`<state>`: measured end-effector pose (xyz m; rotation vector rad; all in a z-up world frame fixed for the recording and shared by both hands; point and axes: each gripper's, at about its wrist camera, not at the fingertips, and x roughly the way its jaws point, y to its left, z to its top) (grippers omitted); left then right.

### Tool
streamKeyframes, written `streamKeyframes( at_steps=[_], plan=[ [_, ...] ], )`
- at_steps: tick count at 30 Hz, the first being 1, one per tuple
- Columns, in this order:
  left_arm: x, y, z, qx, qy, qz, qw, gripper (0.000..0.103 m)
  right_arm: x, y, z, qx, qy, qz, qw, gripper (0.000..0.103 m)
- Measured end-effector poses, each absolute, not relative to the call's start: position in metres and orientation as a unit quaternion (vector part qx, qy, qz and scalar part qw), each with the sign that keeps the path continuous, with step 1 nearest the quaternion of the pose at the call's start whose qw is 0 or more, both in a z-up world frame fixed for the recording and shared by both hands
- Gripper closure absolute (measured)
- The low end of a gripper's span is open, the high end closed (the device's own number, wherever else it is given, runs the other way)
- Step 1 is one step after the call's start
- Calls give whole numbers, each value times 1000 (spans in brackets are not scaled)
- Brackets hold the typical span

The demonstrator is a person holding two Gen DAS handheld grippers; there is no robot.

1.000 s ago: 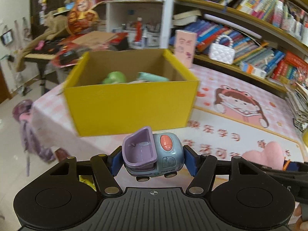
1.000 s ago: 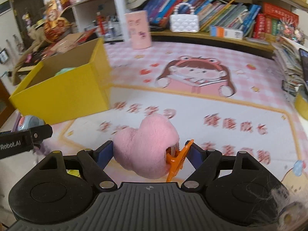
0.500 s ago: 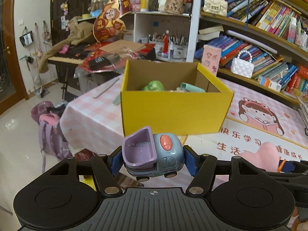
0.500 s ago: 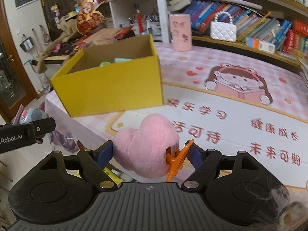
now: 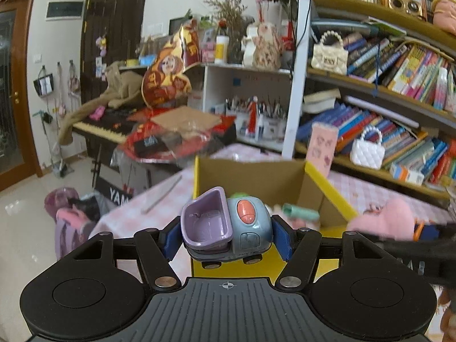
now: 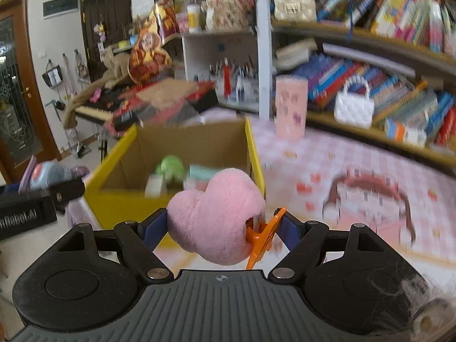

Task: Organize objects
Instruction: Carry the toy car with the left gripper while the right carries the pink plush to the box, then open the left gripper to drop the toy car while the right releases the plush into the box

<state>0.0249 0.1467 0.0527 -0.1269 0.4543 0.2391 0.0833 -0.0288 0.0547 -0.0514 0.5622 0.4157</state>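
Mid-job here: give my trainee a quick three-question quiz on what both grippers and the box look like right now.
1. True or false: the left gripper is empty.
2. What does the right gripper hold? A) white handbag B) pink plush heart clip C) green toy
3. Fill in: the yellow box stands open and already holds a ____ round toy.

Key: 1 false, it grips the toy truck; 2 B; 3 green.

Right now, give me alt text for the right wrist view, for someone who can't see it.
The right gripper holds a pink heart plush clip just in front of an open yellow box containing small toys, on a pink table mat beside bookshelves.
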Motion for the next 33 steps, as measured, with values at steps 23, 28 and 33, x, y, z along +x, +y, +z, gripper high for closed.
streamKeyframes(
  at_steps=[23,28,33],
  plan=[
    [133,142,4,-58,306,129,941,38,236,59,44,-3,347,250,904,24],
    [128,139,1,-49,304,136,942,36,238,73,33,-26,364,276,889,24],
    [120,142,4,-51,296,142,943,31,240,75,28,-17,388,286,876,23]
  ],
)
